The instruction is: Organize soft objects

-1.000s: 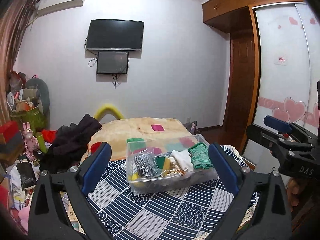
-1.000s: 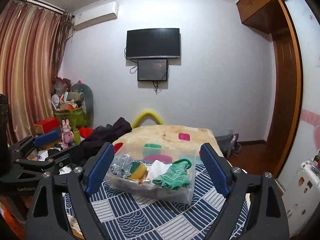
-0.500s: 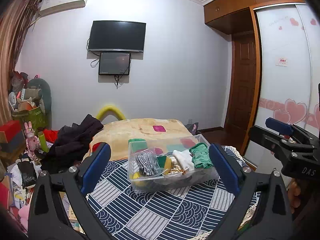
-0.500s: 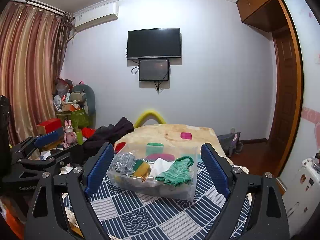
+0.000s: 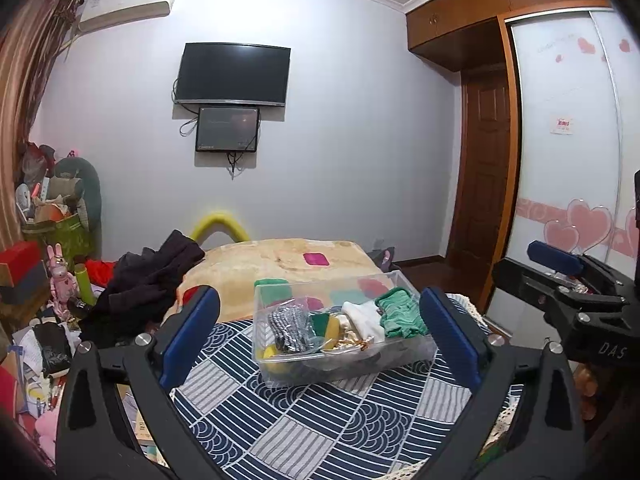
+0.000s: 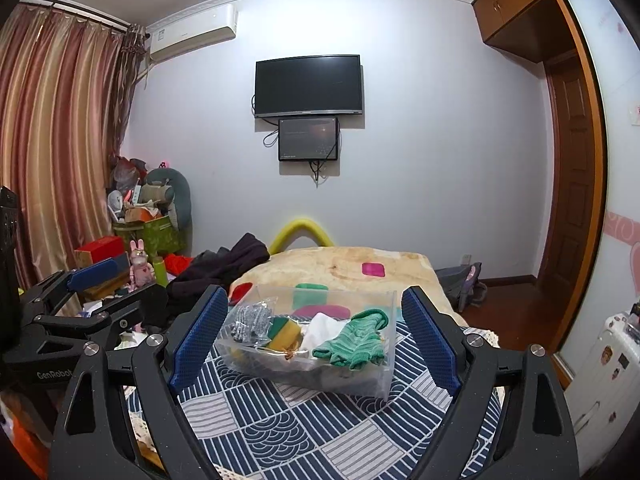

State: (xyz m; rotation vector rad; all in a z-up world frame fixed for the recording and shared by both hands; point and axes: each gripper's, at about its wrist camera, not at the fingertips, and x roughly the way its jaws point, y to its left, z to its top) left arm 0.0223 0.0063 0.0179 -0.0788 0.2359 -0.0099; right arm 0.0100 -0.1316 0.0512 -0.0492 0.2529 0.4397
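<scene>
A clear plastic bin [image 5: 344, 364] [image 6: 384, 376] is being kept on a navy patterned cloth [image 5: 320, 428] [image 6: 288, 428], and everything else is placed here against that bin. Inside it, a green knitted glove [image 5: 400, 316] [image 6: 354, 340] is being draped over the right-hand end, with a white cloth [image 5: 364, 318] [image 6: 324, 326] just beside it toward the middle. A green-and-yellow sponge [image 5: 326, 326] [image 6: 284, 330] is being held near the bin's centre, and a grey patterned item in a crinkled clear bag [image 5: 290, 326] [image 6: 248, 320] is lying at the left end.

The left gripper [image 5: 320, 336] is being held short of the bin, fingers spread wide with nothing between them, the bin being framed in the gap. The right gripper [image 6: 314, 336] is likewise being held short of the bin, spread wide and empty. Beyond the bin, a beige blanket [image 5: 280, 252] [image 6: 352, 264] is being seen, with dark clothing [image 5: 152, 280] [image 6: 224, 264] heaped to the bin's far left.
</scene>
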